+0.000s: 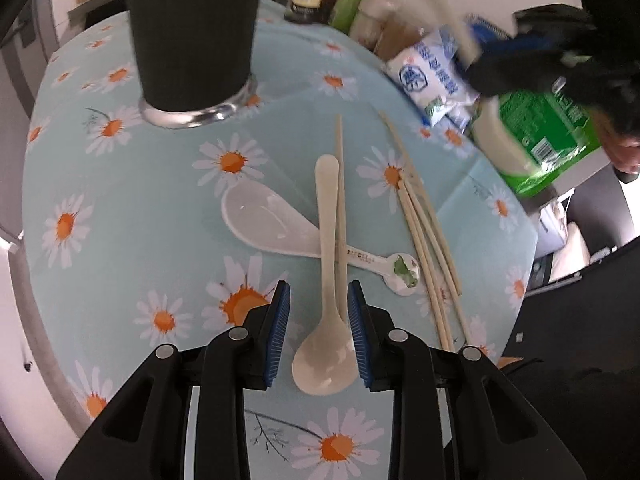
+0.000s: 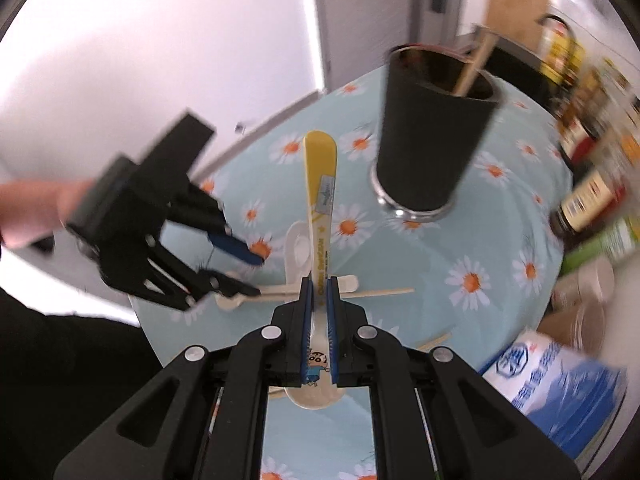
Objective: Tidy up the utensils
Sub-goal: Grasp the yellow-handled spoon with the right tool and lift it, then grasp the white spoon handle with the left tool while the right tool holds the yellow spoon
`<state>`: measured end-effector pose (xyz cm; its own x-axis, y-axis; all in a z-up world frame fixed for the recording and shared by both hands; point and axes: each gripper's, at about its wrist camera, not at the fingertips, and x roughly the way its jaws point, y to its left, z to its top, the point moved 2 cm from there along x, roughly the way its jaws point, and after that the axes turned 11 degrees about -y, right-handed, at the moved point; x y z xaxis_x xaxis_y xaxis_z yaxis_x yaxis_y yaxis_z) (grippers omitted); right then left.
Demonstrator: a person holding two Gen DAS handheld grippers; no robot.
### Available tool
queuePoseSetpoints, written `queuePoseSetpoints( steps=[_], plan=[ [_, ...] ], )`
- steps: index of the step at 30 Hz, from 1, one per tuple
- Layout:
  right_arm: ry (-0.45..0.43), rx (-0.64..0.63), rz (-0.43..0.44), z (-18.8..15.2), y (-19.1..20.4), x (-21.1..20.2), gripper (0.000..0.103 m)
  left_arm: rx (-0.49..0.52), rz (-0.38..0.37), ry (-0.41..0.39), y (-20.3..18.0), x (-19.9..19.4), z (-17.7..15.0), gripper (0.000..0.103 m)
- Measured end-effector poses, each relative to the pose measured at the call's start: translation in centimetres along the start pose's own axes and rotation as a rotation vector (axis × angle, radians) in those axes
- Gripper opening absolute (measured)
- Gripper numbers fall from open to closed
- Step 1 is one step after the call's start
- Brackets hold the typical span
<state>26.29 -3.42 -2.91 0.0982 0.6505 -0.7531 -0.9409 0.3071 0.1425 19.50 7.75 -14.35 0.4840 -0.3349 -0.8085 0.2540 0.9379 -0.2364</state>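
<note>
**On the daisy cloth: one spoon in hand, another lined up**

On the round table [image 1: 120,208], the left gripper [image 1: 319,332] hangs with its jaws apart around a cream spoon [image 1: 326,280], pads either side of the neck just above the bowl, not pressing. A chopstick [image 1: 340,200] lies against the handle and could come up with it. The spoon looks light, stiff and smooth, so the narrow neck seems the safest hold. A white rice paddle [image 1: 264,220] lies crosswise beneath it, with more chopsticks [image 1: 428,248] to the right.

The right gripper [image 2: 319,320] is clenched on a yellow cartoon spoon [image 2: 320,184], held by the handle above the table. The dark cup [image 2: 432,128] stands at the far side, with one chopstick [image 2: 474,66] leaning inside.
</note>
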Motion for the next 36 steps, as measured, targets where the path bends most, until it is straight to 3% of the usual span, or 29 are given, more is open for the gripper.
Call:
queuePoseSetpoints(
  steps=[5, 10, 19, 36],
  plan=[
    [-0.115, 0.154, 0.009, -0.7, -1.8, -3.1, 0.008, 0.051, 0.017, 0.072, -0.4, 1.2, 0.4, 0.025],
    [-0.169, 0.225, 0.021, -1.9, -2.4, -4.5, 0.008, 0.049, 0.017, 0.096, -0.2, 1.4, 1.2, 0.021],
    [-0.177, 0.262, 0.035, -3.6, -3.1, -3.8, 0.008, 0.038, 0.012, 0.128, -0.1, 1.7, 1.5, 0.022],
    [-0.180, 0.259, 0.095, -3.5, -3.8, -2.2, 0.008, 0.085, -0.012, 0.230, -2.3, 2.9, 2.1, 0.019]
  ],
)
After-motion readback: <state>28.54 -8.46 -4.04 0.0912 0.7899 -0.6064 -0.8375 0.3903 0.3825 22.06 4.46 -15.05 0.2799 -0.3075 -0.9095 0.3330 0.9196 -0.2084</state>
